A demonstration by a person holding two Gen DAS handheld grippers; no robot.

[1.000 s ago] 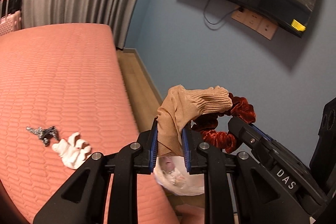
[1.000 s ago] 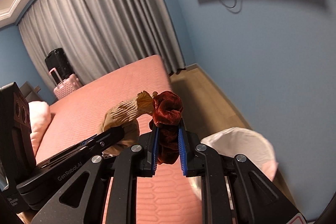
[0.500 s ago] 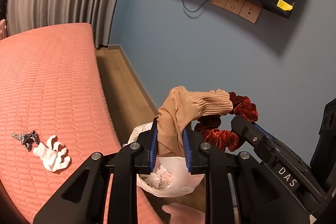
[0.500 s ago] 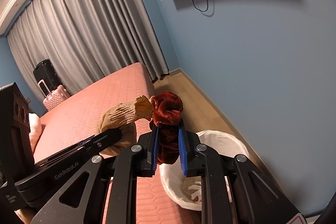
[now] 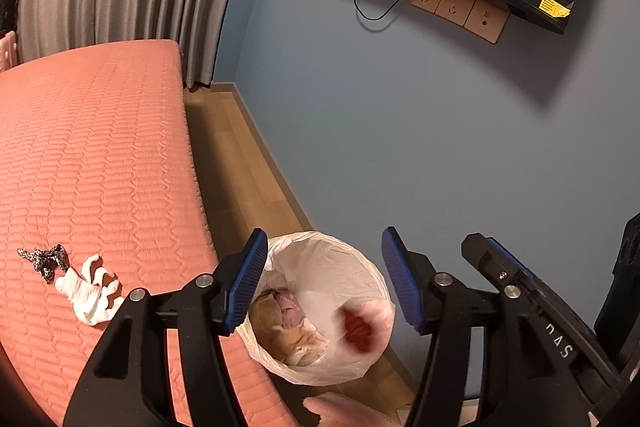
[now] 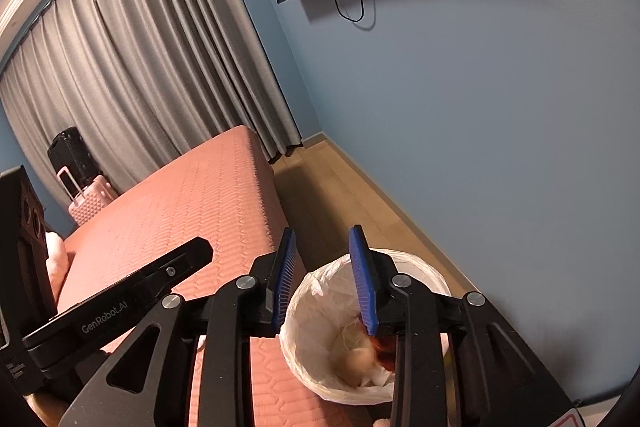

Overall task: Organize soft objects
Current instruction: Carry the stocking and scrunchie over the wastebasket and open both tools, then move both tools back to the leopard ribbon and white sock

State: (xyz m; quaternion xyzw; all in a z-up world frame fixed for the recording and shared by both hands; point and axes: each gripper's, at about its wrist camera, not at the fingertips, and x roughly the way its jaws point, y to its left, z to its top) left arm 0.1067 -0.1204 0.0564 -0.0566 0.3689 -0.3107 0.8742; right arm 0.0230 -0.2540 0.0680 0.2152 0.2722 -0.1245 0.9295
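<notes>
A white-lined bin [image 5: 332, 259] [image 6: 420, 267] stands on the floor beside the bed. My left gripper [image 5: 322, 267] hangs open above it with nothing between its fingers. My right gripper [image 6: 322, 259] is open too, over the bin's near rim. Inside the bin a blurred dark-red scrunchie [image 5: 356, 329] [image 6: 384, 349] and a tan sock [image 5: 296, 345] [image 6: 358, 361] lie on other soft items. On the salmon bed cover [image 5: 92, 163] lie a white sock [image 5: 88, 293] and a small leopard-print scrunchie [image 5: 44, 259].
The blue wall [image 5: 440, 147] runs close along the right, with a strip of wooden floor [image 5: 240, 171] between it and the bed. Grey curtains [image 6: 140, 79] hang behind. A pink suitcase [image 6: 86, 203] and a black one stand past the bed's far end.
Both grippers have opened and let go: the tan sock and the red scrunchie have dropped into the bin. Both cameras have tilted down over the bin.
</notes>
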